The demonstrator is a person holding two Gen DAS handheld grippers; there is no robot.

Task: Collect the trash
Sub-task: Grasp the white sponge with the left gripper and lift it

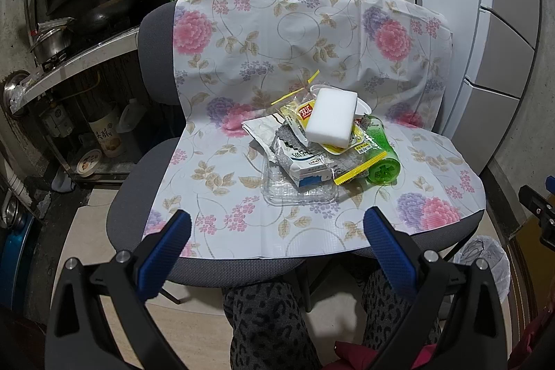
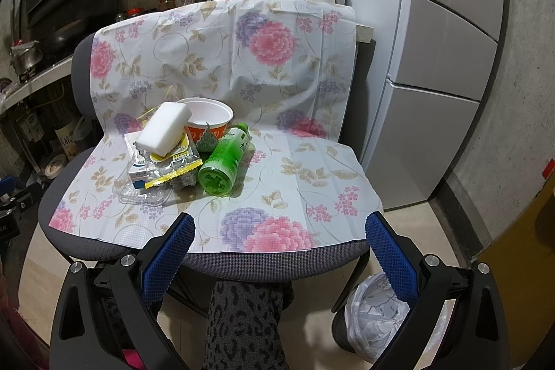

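- Left wrist view: the left gripper (image 1: 277,231) hangs over the front edge of the chair seat (image 1: 242,269), jaws spread wide, nothing between them.
- Straight ahead of it, on the flowered cloth (image 1: 295,33), sits the trash pile: a white foam block (image 1: 332,117) on top, yellow snack wrappers (image 1: 360,167) under it, a small carton (image 1: 308,170), and a clear plastic tray (image 1: 298,193) at the near edge.
- A green bottle (image 1: 383,155) lies on its side at the pile's right, base turned toward the camera, long axis running away from the gripper.
- The bin with its plastic liner (image 1: 485,255) peeks out low on the right, beside the chair.
- Right wrist view: the right gripper (image 2: 279,231) is also wide open and empty, near the seat's front edge.
- From here the pile sits ahead and to the left; a paper bowl (image 2: 208,118) shows behind the foam block (image 2: 163,129).
- The green bottle (image 2: 223,163) is the pile's nearest piece to this gripper, base end first.
- The bin (image 2: 376,314) stands below and just right of this gripper, so I'd judge the right hand better placed for bottle-to-bin; the left is squarer to the tray and wrappers.
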